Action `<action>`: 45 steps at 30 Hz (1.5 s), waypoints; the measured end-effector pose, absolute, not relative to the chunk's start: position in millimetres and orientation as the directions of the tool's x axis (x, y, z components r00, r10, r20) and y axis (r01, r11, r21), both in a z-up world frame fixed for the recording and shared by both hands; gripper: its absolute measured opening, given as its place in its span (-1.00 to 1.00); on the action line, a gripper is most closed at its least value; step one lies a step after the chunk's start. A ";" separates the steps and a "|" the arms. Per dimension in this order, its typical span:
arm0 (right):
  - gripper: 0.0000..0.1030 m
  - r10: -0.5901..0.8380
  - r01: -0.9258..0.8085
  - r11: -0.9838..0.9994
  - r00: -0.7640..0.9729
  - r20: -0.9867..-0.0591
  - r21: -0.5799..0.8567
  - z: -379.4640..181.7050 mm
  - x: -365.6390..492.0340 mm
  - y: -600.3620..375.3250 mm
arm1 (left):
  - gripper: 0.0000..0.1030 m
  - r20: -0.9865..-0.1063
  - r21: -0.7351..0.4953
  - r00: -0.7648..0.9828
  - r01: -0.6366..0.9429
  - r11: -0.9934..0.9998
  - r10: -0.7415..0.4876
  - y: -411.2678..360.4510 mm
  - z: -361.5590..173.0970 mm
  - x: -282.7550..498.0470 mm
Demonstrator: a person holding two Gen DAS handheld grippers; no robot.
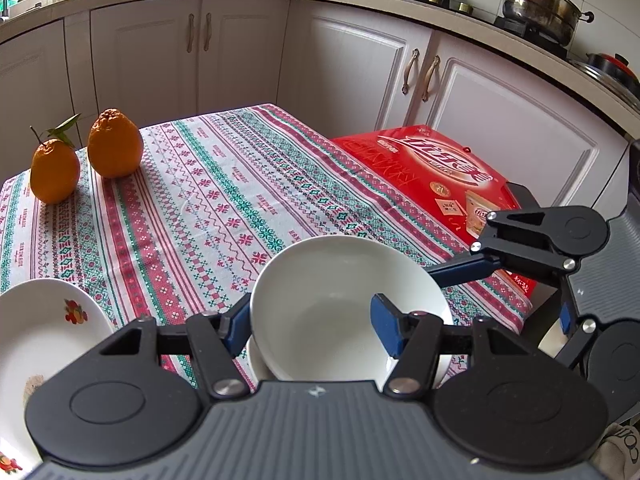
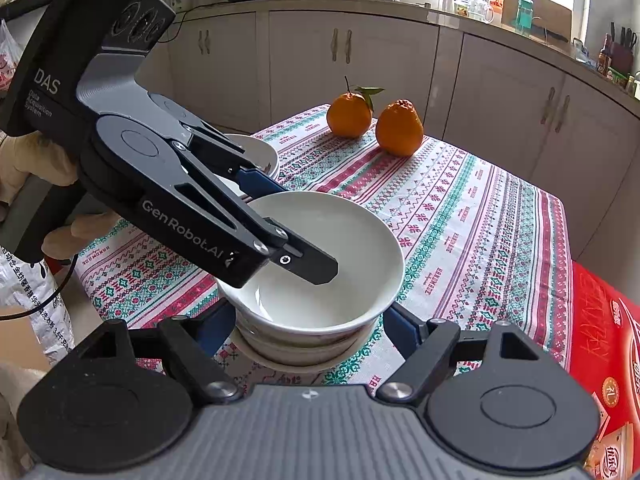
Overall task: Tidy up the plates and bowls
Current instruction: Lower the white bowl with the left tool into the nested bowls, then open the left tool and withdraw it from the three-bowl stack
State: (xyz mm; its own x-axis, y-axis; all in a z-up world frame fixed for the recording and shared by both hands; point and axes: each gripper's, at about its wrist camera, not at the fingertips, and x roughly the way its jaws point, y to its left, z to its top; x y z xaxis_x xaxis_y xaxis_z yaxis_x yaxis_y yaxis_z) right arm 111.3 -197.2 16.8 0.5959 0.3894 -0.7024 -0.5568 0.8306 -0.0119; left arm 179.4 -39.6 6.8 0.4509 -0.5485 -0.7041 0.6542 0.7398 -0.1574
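Observation:
A white bowl (image 1: 344, 304) (image 2: 320, 256) sits on top of a stack of white bowls (image 2: 296, 346) on the patterned tablecloth. My left gripper (image 1: 310, 330) (image 2: 280, 224) straddles the top bowl's rim, one finger inside, one outside; I cannot tell whether it pinches the rim. My right gripper (image 2: 308, 326) is open, its blue fingers (image 2: 404, 326) on either side of the bowl stack; it also shows in the left wrist view (image 1: 504, 280). A stack of plates (image 1: 44, 344) (image 2: 260, 152) with a fruit print lies to the left.
Two oranges (image 1: 84, 156) (image 2: 376, 120) stand at the table's far end. A red box (image 1: 436, 176) (image 2: 604, 344) lies beside the table edge. Kitchen cabinets (image 1: 360, 68) and a counter with pots surround the table.

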 end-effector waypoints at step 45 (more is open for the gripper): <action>1.00 0.372 -0.581 0.812 0.577 -0.727 -0.046 6.9 94.8 -207.0 | 0.81 -0.707 -0.035 0.493 0.692 0.721 -0.507 5.7 7.6 109.5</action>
